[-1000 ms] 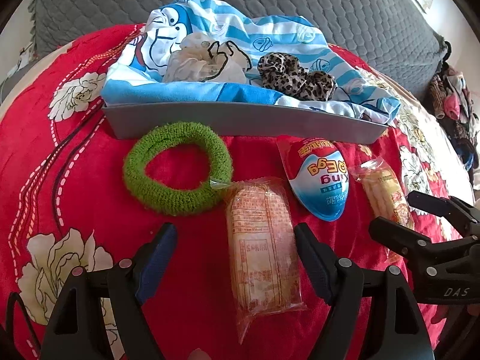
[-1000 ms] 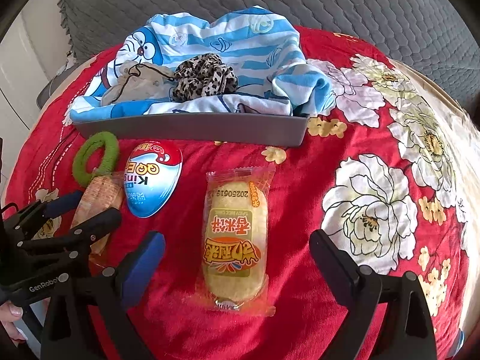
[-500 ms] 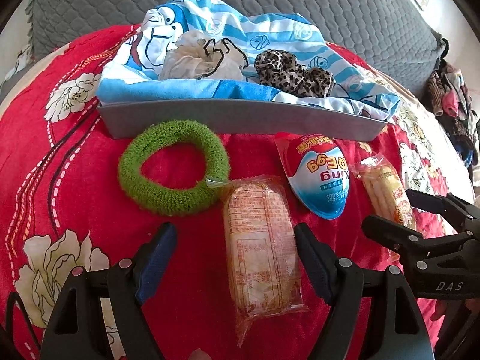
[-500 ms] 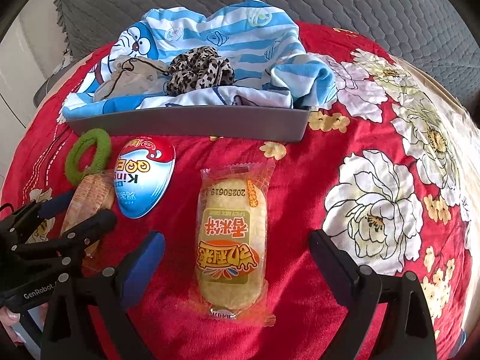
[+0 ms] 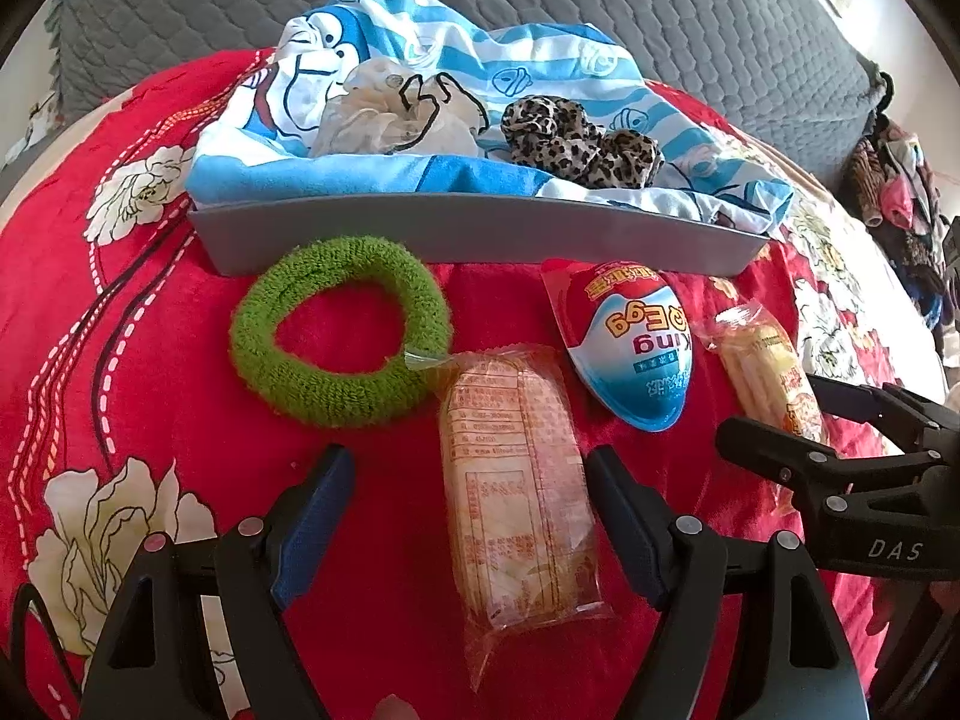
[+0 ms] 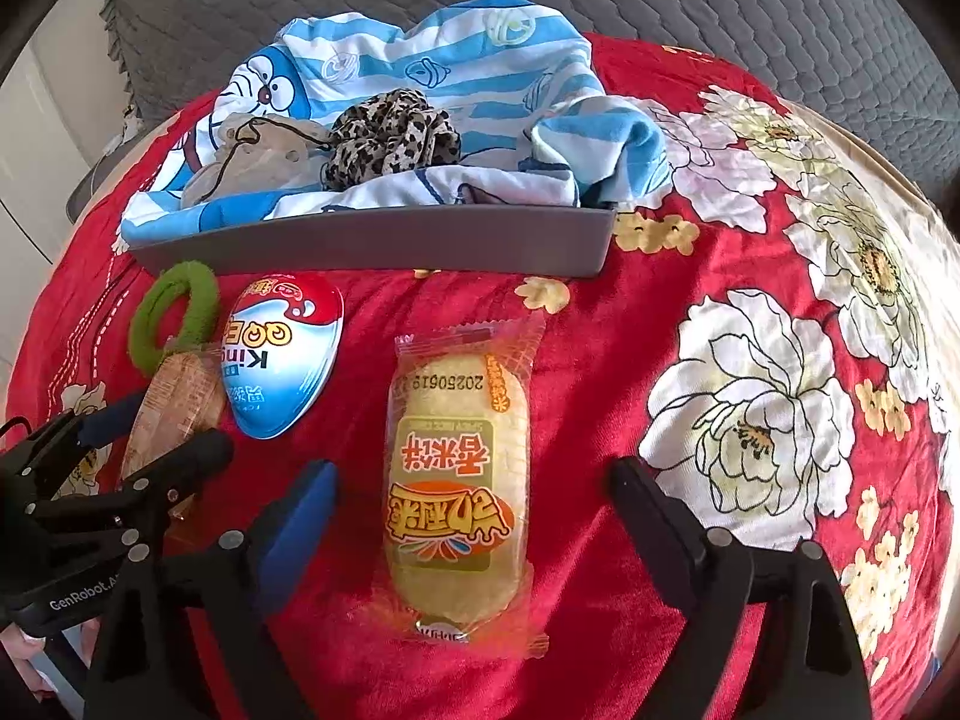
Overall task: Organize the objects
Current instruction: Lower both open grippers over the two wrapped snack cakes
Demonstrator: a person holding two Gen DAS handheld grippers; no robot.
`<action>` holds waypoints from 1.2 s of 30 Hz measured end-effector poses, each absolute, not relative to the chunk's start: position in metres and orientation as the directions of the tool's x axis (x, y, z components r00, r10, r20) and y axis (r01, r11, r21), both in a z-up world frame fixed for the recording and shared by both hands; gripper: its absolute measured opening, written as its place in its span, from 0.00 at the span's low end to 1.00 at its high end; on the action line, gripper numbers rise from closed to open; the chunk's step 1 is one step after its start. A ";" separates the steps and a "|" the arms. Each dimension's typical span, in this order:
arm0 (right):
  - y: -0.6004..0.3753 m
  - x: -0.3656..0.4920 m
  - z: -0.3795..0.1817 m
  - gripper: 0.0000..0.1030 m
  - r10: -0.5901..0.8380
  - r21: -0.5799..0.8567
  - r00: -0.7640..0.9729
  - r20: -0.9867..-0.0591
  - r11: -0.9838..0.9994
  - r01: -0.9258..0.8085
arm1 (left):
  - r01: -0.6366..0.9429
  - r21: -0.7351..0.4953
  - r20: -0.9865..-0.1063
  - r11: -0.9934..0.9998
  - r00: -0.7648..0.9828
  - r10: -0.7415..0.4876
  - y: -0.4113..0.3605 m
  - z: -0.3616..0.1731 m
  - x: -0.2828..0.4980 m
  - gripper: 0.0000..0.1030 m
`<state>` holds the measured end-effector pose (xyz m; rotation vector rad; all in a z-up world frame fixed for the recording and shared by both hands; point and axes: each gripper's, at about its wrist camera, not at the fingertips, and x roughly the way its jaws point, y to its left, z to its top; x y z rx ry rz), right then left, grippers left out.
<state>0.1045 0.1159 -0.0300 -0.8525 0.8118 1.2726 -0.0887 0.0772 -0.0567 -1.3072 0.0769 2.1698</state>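
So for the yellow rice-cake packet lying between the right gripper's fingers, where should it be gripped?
Across the middle of the yellow rice-cake packet, from above. It lies flat, lengthwise along the right gripper, whose closing jaws already flank its long sides without touching. The crimped ends are thin film; the puffed centre gives firmer purchase.

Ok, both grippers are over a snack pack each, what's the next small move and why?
Probably finish closing the right gripper on the yellow pack. Its jaws are closing, the pack lies lengthwise between them, and neither pad touches it yet. The left gripper straddles the orange pack with jaws open. Both packs belong in the grey tray beyond them.
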 end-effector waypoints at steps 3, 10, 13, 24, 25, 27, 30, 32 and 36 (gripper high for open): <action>0.115 0.103 -0.031 0.86 0.456 -0.087 0.118 -0.882 0.089 -0.992 | -0.517 -0.254 -0.820 -0.817 -0.333 0.466 0.077 -0.057 -0.089 0.77; 0.115 0.102 -0.031 0.82 0.455 -0.085 0.113 -0.883 0.081 -0.993 | -0.519 -0.260 -0.818 -0.814 -0.330 0.472 0.077 -0.056 -0.089 0.74; 0.115 0.102 -0.031 0.79 0.454 -0.088 0.114 -0.884 0.078 -0.993 | -0.527 -0.262 -0.818 -0.808 -0.323 0.476 0.077 -0.056 -0.088 0.70; 0.114 0.101 -0.029 0.65 0.455 -0.091 0.112 -0.883 0.067 -0.994 | -0.556 -0.265 -0.816 -0.788 -0.306 0.490 0.079 -0.054 -0.082 0.50; 0.114 0.100 -0.029 0.64 0.455 -0.093 0.112 -0.883 0.065 -0.994 | -0.558 -0.266 -0.816 -0.787 -0.304 0.491 0.079 -0.054 -0.082 0.50; 0.114 0.100 -0.028 0.63 0.455 -0.092 0.111 -0.883 0.063 -0.994 | -0.561 -0.265 -0.816 -0.785 -0.304 0.492 0.079 -0.053 -0.081 0.49; 0.114 0.099 -0.028 0.61 0.456 -0.094 0.110 -0.883 0.060 -0.994 | -0.561 -0.270 -0.815 -0.782 -0.300 0.496 0.078 -0.053 -0.081 0.47; 0.114 0.099 -0.028 0.58 0.456 -0.095 0.110 -0.883 0.056 -0.994 | -0.567 -0.273 -0.813 -0.778 -0.296 0.501 0.079 -0.053 -0.080 0.43; 0.113 0.099 -0.027 0.52 0.457 -0.093 0.105 -0.883 0.050 -0.994 | -0.572 -0.271 -0.813 -0.774 -0.294 0.503 0.079 -0.052 -0.080 0.42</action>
